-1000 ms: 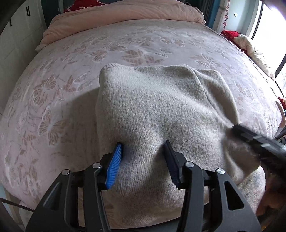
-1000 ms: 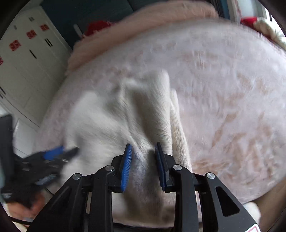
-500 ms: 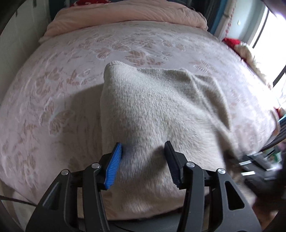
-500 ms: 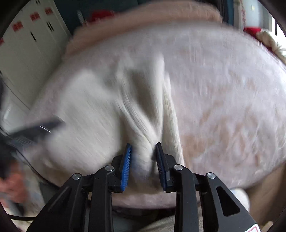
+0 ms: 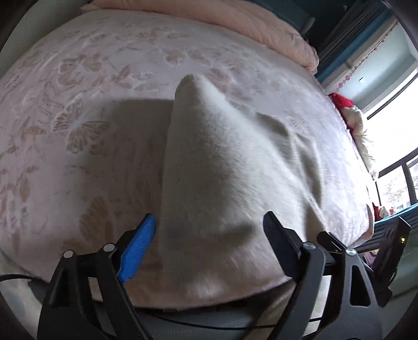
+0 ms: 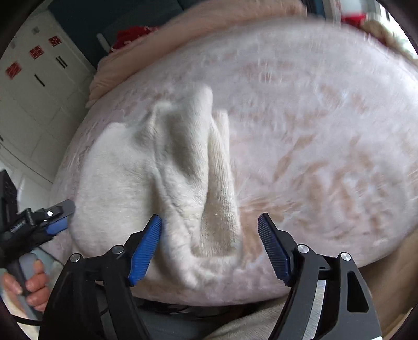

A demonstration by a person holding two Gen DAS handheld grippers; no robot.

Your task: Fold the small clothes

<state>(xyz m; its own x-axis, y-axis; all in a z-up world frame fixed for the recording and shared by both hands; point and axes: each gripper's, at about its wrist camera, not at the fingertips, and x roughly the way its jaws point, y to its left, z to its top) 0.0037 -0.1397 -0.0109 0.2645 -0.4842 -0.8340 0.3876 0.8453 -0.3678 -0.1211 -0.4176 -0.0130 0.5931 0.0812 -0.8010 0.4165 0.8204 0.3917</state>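
A cream knitted garment (image 5: pixel 224 167) lies bunched on the pink butterfly-print bed (image 5: pixel 78 109), at its near edge. It also shows in the right wrist view (image 6: pixel 162 172), with raised folds and a ribbed edge. My left gripper (image 5: pixel 209 243) is open, its jaws spread wide either side of the garment's near edge. My right gripper (image 6: pixel 209 240) is open too, jaws wide around the garment's near right corner. The left gripper also shows at the left of the right wrist view (image 6: pixel 56 217), held by a hand.
A pink duvet (image 5: pixel 235 21) is piled at the head of the bed. White cupboards (image 6: pixel 34 86) stand to the left. Red and cream fabric (image 5: pixel 352 115) lies by the window on the right. The bed's front edge is just below both grippers.
Both grippers have opened wide and let go of the garment, which has dropped onto the bed. Both have drawn back slightly towards the bed's near edge.
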